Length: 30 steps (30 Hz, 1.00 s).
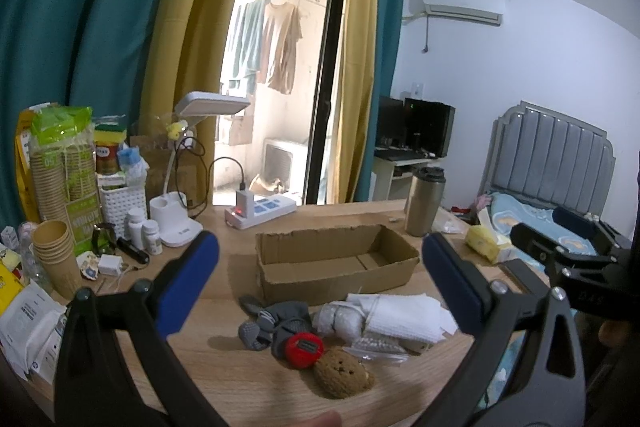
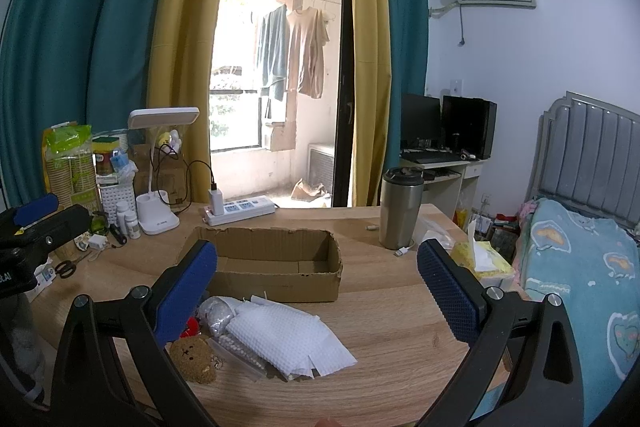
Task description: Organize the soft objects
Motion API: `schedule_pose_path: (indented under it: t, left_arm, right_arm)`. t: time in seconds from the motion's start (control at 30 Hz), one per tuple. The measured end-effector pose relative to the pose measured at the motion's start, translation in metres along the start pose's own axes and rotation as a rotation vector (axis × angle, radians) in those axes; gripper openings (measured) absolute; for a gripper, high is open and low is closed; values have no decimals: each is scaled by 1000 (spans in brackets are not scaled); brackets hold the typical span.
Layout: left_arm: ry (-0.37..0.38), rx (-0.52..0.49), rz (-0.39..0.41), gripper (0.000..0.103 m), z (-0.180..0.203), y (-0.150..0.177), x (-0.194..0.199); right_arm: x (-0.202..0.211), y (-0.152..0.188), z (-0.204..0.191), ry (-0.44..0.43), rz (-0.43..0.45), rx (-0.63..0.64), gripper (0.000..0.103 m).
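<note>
Hovering above the near edge of the pale wooden desk point(image 1: 224, 359), the left gripper point(image 1: 320, 279) has its blue-padded fingers spread wide with nothing between them, and the right gripper point(image 2: 316, 287) is spread just as wide and equally empty.

Closest to both cameras lies the heap of soft things. A small brown knitted bear head point(image 1: 343, 373) sits nearest the desk edge, touching a round red plush piece with a dark tag point(image 1: 304, 347) just behind it. Left of these lies a pair of grey socks with grippy dotted soles point(image 1: 276, 319). To the right, a white waffle-textured cloth point(image 1: 404, 317) drapes over a silvery bubble-wrap bundle point(image 1: 340, 319) and a clear plastic bag of small white pieces point(image 2: 240, 349) (contents too small to identify).

Just beyond the heap stands an open shallow brown cardboard box point(image 1: 336, 259), its inside bare.

Farther back, a steel travel tumbler with a dark lid point(image 2: 401, 213) stands right of the box, near a yellow tissue pack point(image 2: 482, 259). A white power strip point(image 2: 240, 211) and a white desk lamp point(image 2: 160, 167) sit behind the box to the left.
</note>
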<state>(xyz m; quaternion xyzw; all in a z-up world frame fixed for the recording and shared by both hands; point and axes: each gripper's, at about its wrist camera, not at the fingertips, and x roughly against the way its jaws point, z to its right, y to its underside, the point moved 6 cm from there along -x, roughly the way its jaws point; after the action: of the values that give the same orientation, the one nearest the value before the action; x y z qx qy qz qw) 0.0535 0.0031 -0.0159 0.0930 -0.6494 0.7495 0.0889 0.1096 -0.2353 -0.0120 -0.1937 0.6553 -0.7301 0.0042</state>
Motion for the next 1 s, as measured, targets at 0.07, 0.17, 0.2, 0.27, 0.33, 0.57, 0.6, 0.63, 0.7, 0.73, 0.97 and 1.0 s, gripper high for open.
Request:
schedule_pose_path:
  t: [0.07, 0.17, 0.2, 0.27, 0.33, 0.57, 0.6, 0.63, 0.7, 0.73, 0.97, 1.0]
  left_arm:
    - [1, -1, -1, 102, 0, 0, 0]
    - [-1, 0, 0, 102, 1, 1, 0]
    - [-1, 0, 0, 102, 1, 1, 0]
    - [-1, 1, 1, 102, 1, 1, 1]
    - [-1, -1, 1, 102, 1, 1, 0]
    - [0, 1, -1, 102, 1, 2, 0]
    - [0, 1, -1, 102, 1, 2, 0]
    - [0, 1, 0, 102, 1, 2, 0]
    - [0, 2, -1, 102, 0, 2, 0]
    - [0, 3, -2, 102, 0, 2, 0]
    - [0, 2, -2, 102, 1, 3, 1]
    - [0, 2, -2, 102, 1, 3, 1]
  right_arm:
    - [0, 0, 0, 0, 0, 0, 102]
    - [0, 0, 0, 0, -1, -1, 102]
    - [0, 0, 1, -1, -1, -1, 102]
    - [0, 0, 0, 0, -1, -1, 102]
    - [0, 0, 1, 0, -1, -1, 102]
    - [-1, 0, 1, -1, -2, -1, 102]
    - [0, 0, 1, -1, -2, 0, 102]
    - [0, 0, 1, -1, -1, -1, 102]
    - [-1, 0, 1, -1, -1, -1, 102]
    - [0, 0, 1, -1, -2, -1, 102]
    - [-2, 5, -3, -1, -3, 0, 102]
    - [-2, 5, -2, -1, -4, 0, 102]
